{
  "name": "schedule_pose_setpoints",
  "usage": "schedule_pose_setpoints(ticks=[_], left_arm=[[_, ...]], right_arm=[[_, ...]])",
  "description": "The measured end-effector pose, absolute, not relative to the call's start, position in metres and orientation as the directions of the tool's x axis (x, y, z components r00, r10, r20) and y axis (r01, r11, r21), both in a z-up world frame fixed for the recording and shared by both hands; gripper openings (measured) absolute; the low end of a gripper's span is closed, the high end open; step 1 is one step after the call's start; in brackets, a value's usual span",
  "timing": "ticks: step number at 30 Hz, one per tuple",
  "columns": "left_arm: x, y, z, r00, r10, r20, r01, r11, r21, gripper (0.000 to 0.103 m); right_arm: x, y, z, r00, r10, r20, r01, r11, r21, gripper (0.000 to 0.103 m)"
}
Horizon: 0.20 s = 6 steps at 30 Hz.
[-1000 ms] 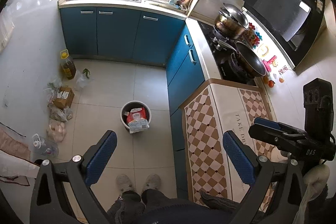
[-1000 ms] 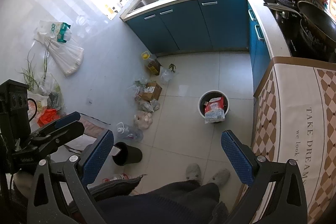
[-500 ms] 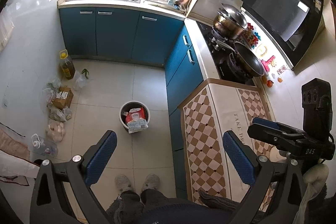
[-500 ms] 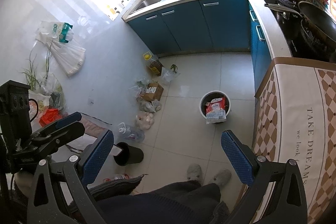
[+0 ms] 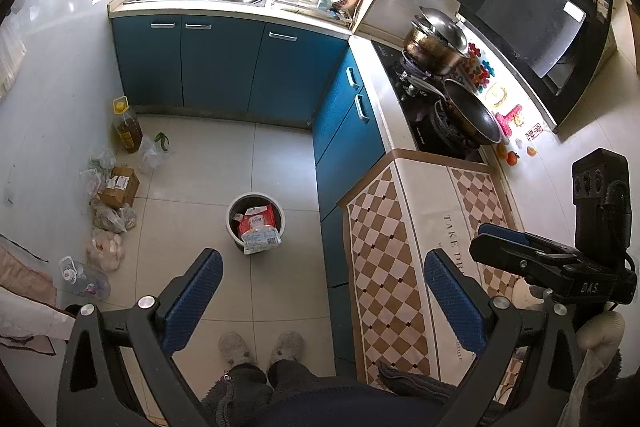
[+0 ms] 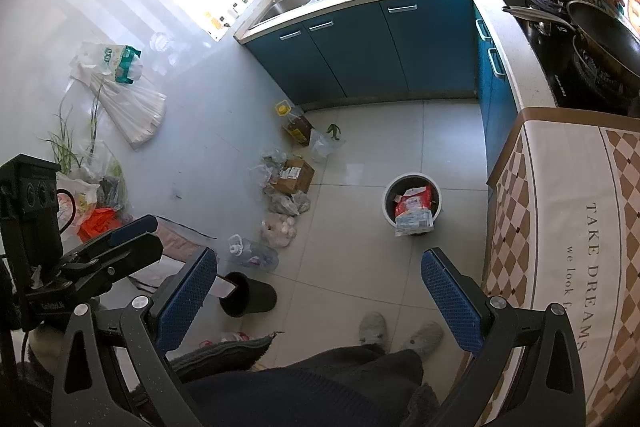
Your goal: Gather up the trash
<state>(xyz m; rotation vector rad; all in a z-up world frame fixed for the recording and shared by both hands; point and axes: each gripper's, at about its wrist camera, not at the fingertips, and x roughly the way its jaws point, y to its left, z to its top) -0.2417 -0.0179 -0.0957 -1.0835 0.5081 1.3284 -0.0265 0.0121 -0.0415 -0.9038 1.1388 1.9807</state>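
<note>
A round grey trash bin (image 5: 231, 215) (image 6: 387, 195) stands mid-floor with a red and white packet (image 5: 256, 225) (image 6: 412, 205) sticking out over its rim. Loose trash lies along the left wall: a cardboard box (image 5: 119, 185) (image 6: 294, 175), plastic bags (image 5: 108, 219) (image 6: 286, 205) and a clear plastic bottle (image 5: 84, 277) (image 6: 252, 254). My left gripper (image 5: 324, 291) hangs high above the floor, open and empty. My right gripper (image 6: 320, 287) is also open and empty, held at the same height. Each one shows at the side of the other's view.
Blue cabinets (image 5: 224, 63) with a sink run along the back and right. A stove with pans (image 5: 468, 111) and a checked cloth on the counter (image 5: 400, 247) are at right. An oil bottle (image 5: 127, 125) and a tipped black cup (image 6: 250, 297) sit on the floor. A person's slippers (image 5: 260, 347) are below.
Both views have drifted only very slightly. Both grippers stay open and empty, and nothing on the floor has moved.
</note>
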Motion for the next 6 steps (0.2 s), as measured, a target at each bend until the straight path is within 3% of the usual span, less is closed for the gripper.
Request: schedule_pose_setpoints(ticks=[6], left_arm=[[-0.2354,-0.0153,-0.0889,0.236,0.524,-0.819,-0.934,-0.111,-0.340,0.103]], right_arm=[[-0.0273,0.0110,-0.0396,-0.536,0.208,-0.818,-0.812,-0.392,0.432,0.103]])
